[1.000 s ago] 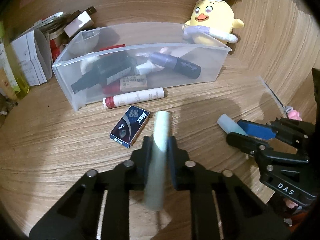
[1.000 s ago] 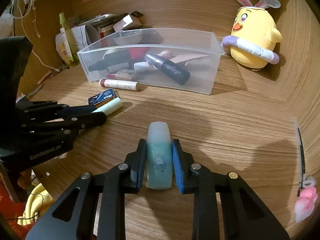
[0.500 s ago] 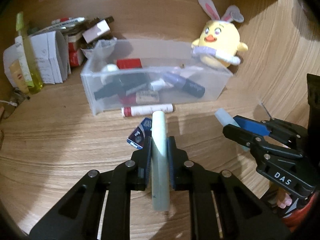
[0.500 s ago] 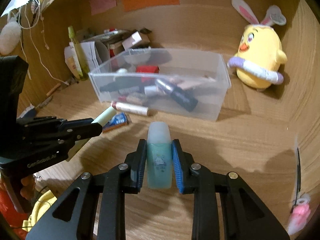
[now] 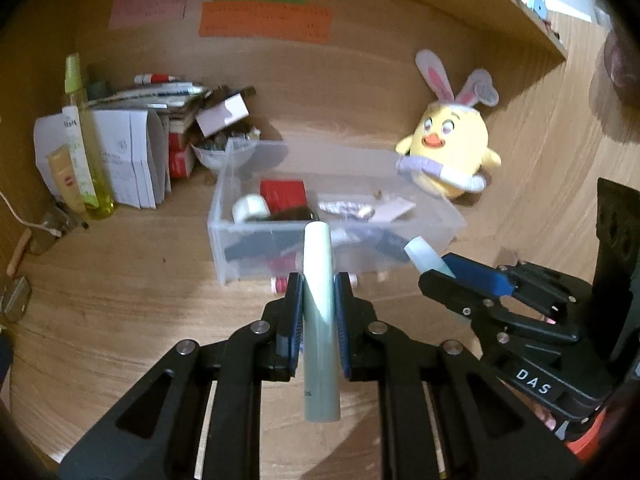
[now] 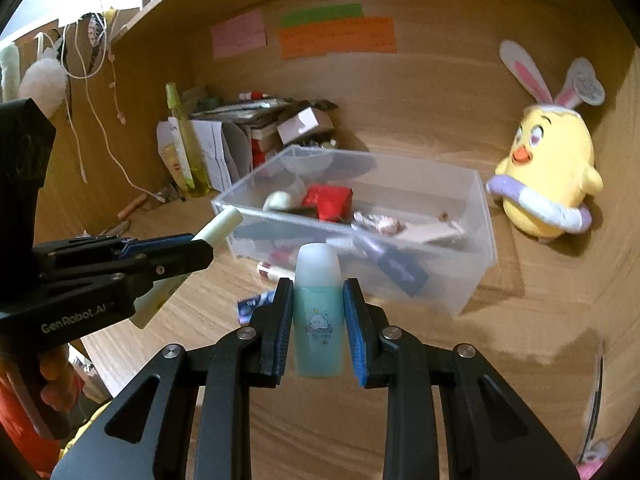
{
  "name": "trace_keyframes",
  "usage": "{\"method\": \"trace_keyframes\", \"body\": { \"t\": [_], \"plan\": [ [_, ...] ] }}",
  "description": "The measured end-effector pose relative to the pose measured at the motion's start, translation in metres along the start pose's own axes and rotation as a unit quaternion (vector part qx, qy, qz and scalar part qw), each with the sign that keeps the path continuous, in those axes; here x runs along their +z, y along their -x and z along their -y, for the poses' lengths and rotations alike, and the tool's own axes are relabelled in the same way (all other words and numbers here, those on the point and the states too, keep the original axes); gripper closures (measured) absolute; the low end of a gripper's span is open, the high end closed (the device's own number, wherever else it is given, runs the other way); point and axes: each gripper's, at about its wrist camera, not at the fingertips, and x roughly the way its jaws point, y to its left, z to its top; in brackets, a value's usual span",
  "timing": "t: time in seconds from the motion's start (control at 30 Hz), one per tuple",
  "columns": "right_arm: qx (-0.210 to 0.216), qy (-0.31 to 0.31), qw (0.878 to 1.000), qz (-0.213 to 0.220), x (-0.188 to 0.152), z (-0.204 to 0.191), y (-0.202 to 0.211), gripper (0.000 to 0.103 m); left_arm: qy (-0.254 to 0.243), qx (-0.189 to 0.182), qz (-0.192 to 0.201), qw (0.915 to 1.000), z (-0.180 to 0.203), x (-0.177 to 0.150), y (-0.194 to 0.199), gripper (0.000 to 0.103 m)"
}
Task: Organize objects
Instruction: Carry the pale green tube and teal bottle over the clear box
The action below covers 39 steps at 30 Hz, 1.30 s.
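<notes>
- The wooden desk (image 5: 120,320) takes up most of both views, wood panel wall behind it with pink, green and orange sticky notes (image 6: 338,36) stuck up high.
- Clear plastic bin (image 6: 478,240) sits mid-desk, already loaded: a red box (image 6: 328,200), a white round thing, a dark tube and some crinkly wrappers. Contents are blurry, so can't name more than that.
- Yellow chick plush (image 6: 548,168) with bunny ears stands to the right of the bin, near the wall, apart from it.
- Back left corner is a messy pile of white folded papers and little boxes (image 5: 132,160), with a tall yellow-green spray bottle (image 5: 82,140) upright in front of it.
- Left gripper (image 5: 318,312) is up off the desk in front of the bin, jaws clamped on a pale green tube (image 5: 319,320) that pokes out forward past the fingertips and back behind them too.
- Right gripper (image 6: 318,320) is raised too, just right of the other one, jaws squeezed on a small teal bottle (image 6: 319,320) with a frosted cap and a little cloud print, cap pointing at the bin.
- On the desk against the bin's front wall lies a red-and-white tube (image 6: 274,270), and a small blue box (image 6: 254,306) sits a bit closer to the grippers, partly hidden.
</notes>
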Motion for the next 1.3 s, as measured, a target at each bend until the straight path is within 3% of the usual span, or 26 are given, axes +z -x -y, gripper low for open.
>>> {"method": "trace_keyframes", "body": {
  "t": [0.57,0.9,1.3],
  "plan": [
    [-0.008,0.011,0.999,0.03,0.048,0.018,-0.016,0.08,0.011,0.001,0.022,0.9997,-0.01,0.043,-0.019,0.088],
    [-0.053,0.022,0.998,0.031,0.071,0.035,-0.025,0.08,-0.003,-0.001,0.01,0.9999,-0.015,0.07,-0.047,0.088],
    [-0.063,0.028,0.998,-0.003,0.079,0.048,-0.062,0.08,-0.011,-0.007,-0.017,0.9998,-0.005,0.094,-0.085,0.088]
  ]
}}
